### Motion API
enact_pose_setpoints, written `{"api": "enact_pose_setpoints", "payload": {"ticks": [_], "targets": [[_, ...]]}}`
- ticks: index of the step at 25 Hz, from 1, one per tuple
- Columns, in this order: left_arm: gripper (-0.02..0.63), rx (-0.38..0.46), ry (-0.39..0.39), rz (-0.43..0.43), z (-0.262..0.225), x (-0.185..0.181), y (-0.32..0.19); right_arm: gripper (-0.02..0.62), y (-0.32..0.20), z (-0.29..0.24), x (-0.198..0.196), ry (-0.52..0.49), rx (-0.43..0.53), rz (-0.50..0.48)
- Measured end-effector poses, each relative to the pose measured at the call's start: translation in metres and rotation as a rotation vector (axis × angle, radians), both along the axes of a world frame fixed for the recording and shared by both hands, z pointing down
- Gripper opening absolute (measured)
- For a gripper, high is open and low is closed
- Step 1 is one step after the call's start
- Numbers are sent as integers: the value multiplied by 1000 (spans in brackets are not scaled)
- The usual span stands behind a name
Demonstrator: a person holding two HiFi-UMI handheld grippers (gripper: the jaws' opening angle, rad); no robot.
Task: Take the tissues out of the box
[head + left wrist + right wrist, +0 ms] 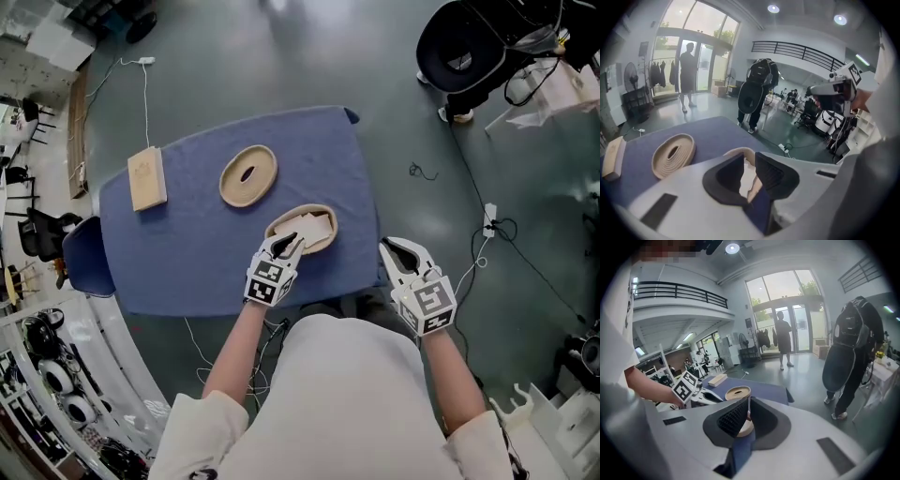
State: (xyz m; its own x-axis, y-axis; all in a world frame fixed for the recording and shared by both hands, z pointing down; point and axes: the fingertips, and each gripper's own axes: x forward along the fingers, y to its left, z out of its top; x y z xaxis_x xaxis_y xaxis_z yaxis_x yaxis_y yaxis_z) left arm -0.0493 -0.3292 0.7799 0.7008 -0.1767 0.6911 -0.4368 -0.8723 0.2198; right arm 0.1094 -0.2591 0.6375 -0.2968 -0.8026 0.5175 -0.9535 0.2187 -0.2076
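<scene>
Left gripper [291, 241] sits at the open box [330, 242] on the tabletop [187, 258], jaws narrowly apart over the tissues [315, 225] (nothing pinched). Right gripper [388, 249] is off the tabletop with its jaws together and empty, so the unsteadied box could lift with the pull.

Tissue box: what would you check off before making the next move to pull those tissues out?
1. Lid off: ok, the lid lies on the cloth beside the box.
2. Tissues reachable: ok, white tissues show in the open box.
3. Left gripper lined up: ok, it hangs over the tissues.
4. Left jaws apart: ok, a gap shows, nothing pinched.
5. Right gripper clear: ok, past the cloth's right edge, shut, empty.
6. Box steadied: not ok, nothing holds it down.
</scene>
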Motion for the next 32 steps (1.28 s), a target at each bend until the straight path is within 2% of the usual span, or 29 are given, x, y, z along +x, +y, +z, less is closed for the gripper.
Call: {"api": "enact_pose_setpoints", "payload": {"ticks": [7,12,15,19,26,29,32], "targets": [[97,-61,-141,93,69,13,2,38,10,28,11,-42,-45,73],[103,-61,-282,150,109,14,2,40,20,45,10,-78,-72,106],[116,-76,-341,194,123,15,4,40,22,52,5,-90,-85,117],[147,-88,-393,260,135,20,11,39,22,57,3,-94,-96,127],[152,-47,-491,342,158,22,16,40,26,62,10,-106,-104,154],[139,-50,-507,348,163,20,13,40,28,63,10,-112,-113,162],[91,-43,-523,363,170,20,14,40,31,66,12,-119,-119,167]]}}
